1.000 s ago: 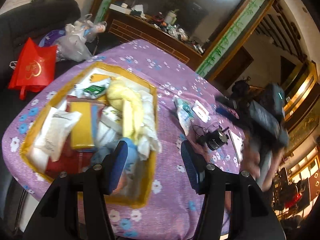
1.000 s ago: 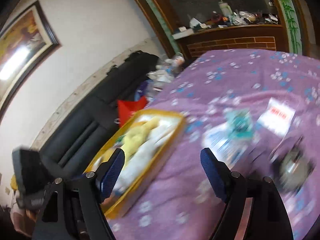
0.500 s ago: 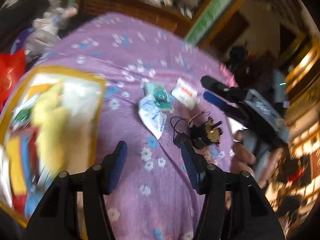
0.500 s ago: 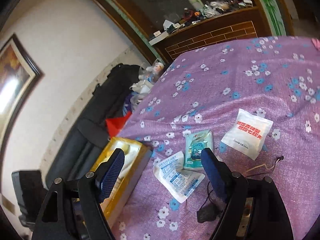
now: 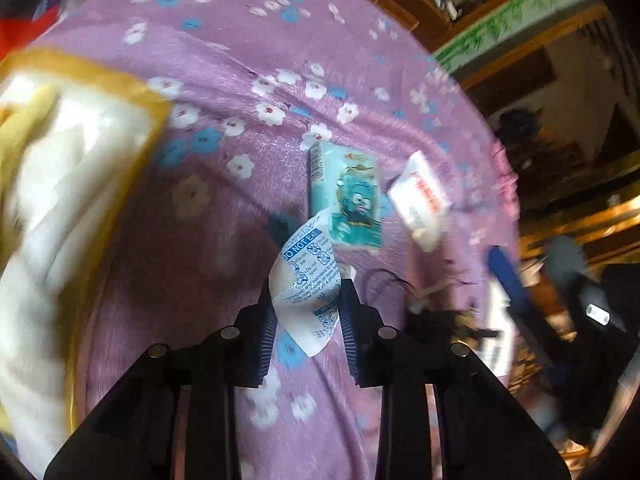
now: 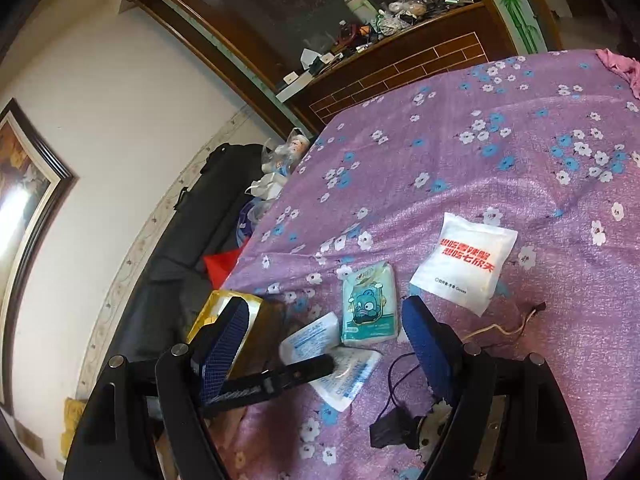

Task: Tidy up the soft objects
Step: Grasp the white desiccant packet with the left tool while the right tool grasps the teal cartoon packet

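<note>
My left gripper (image 5: 306, 300) is shut on a white desiccant sachet (image 5: 306, 276) with blue print, which buckles upward between the pads on the purple flowered cloth. The sachet also shows in the right wrist view (image 6: 332, 356) with a left finger (image 6: 296, 370) lying across it. A teal cartoon tissue pack (image 5: 352, 200) (image 6: 370, 306) and a white pouch with red lettering (image 5: 422, 200) (image 6: 466, 262) lie just beyond. The yellow box (image 5: 132, 92) holding white and yellow soft items is at the left. My right gripper (image 6: 328, 340) is open and empty above the packs.
A small black motor with wires (image 6: 404, 428) lies by my right gripper's fingers. A dark sofa (image 6: 192, 240) with a red bag (image 6: 222, 264) and plastic bags stands past the table's left edge. A cluttered wooden counter (image 6: 384, 36) stands behind the table.
My left gripper swung right from over the yellow box to the loose packs and shut on the desiccant sachet. My right gripper settled over the packs and stayed open.
</note>
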A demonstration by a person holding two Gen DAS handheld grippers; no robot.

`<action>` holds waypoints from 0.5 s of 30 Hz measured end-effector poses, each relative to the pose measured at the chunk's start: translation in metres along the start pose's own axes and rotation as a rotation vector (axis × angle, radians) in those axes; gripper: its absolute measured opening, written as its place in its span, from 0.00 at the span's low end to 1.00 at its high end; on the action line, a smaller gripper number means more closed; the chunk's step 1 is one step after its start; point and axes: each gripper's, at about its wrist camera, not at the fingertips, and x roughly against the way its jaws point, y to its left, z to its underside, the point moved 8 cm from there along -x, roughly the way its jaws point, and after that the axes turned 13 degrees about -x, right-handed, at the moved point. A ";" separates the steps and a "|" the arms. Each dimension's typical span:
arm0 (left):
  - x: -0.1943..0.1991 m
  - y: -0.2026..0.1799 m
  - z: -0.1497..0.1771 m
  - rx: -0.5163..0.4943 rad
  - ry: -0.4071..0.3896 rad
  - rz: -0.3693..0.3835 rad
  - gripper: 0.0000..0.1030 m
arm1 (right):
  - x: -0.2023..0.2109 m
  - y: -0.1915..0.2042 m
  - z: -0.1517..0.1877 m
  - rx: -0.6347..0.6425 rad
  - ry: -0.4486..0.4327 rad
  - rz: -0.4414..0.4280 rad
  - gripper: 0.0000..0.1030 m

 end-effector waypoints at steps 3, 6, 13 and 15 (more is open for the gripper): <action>0.035 0.006 0.019 0.038 -0.071 0.084 0.25 | -0.004 0.004 0.003 0.020 0.012 0.011 0.78; 0.071 0.012 0.038 0.042 -0.125 0.150 0.26 | -0.012 0.012 0.011 0.058 0.024 0.036 0.78; 0.146 0.042 0.078 0.014 -0.239 0.194 0.26 | -0.044 0.031 0.020 0.111 0.033 0.226 0.86; 0.155 0.048 0.085 0.006 -0.256 0.194 0.26 | -0.059 0.038 0.012 0.090 0.031 0.304 0.84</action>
